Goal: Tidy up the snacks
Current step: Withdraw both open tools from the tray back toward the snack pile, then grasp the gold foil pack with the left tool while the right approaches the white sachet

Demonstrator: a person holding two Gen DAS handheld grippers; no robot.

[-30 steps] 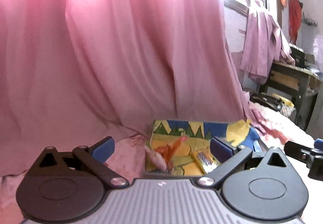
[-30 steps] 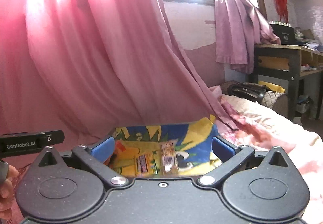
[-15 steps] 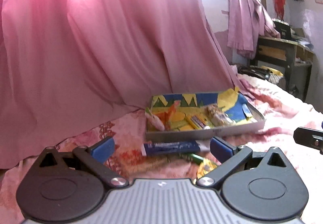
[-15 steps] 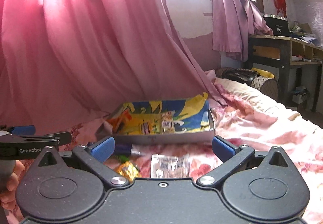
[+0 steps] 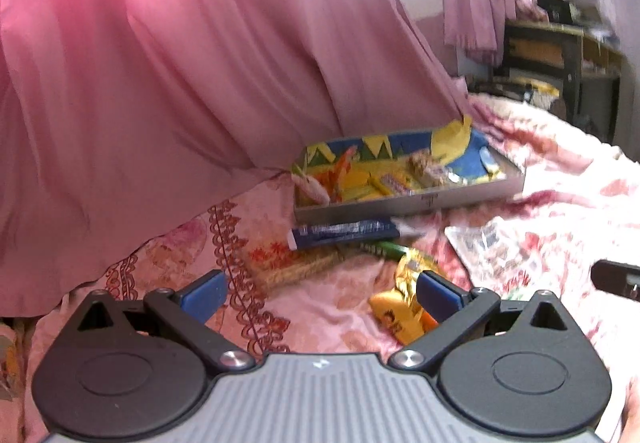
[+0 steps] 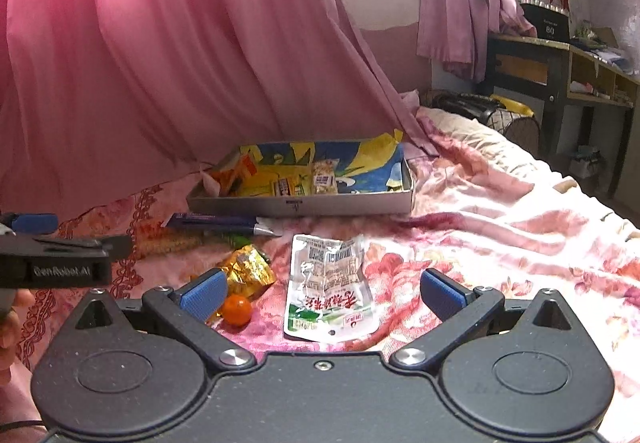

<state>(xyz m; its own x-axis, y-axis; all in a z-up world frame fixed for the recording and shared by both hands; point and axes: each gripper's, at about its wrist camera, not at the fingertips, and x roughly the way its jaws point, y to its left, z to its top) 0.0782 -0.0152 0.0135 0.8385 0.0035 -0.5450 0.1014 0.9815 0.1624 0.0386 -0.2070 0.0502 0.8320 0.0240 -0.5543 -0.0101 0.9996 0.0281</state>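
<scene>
A shallow grey box point(image 6: 304, 206) point(image 5: 408, 200) with a yellow-and-blue lining sits on the floral bedspread and holds several snack packets. In front of it lie a dark blue bar point(image 6: 212, 221) point(image 5: 344, 232), a green packet point(image 5: 386, 249), a gold foil packet point(image 6: 246, 270) point(image 5: 404, 303), a small orange ball point(image 6: 236, 309) and a clear white pouch point(image 6: 330, 287) point(image 5: 480, 243). My right gripper point(image 6: 320, 293) is open, low over the bed, with the pouch lying between its fingers. My left gripper point(image 5: 320, 293) is open over the bedspread, nothing in it; the gold packet is by its right finger point(image 5: 438, 293).
A pink curtain point(image 6: 160, 63) hangs right behind the box. The bedspread point(image 6: 500, 227) stretches to the right. A dark desk point(image 6: 560, 59) with clutter stands at the far right, and a black basket point(image 6: 480, 111) beside the bed. A hand point(image 6: 8, 323) holds the left gripper's body.
Both grippers have pulled back from over the box and lowered; the loose snacks in front of the box have come into view. Both stayed open.
</scene>
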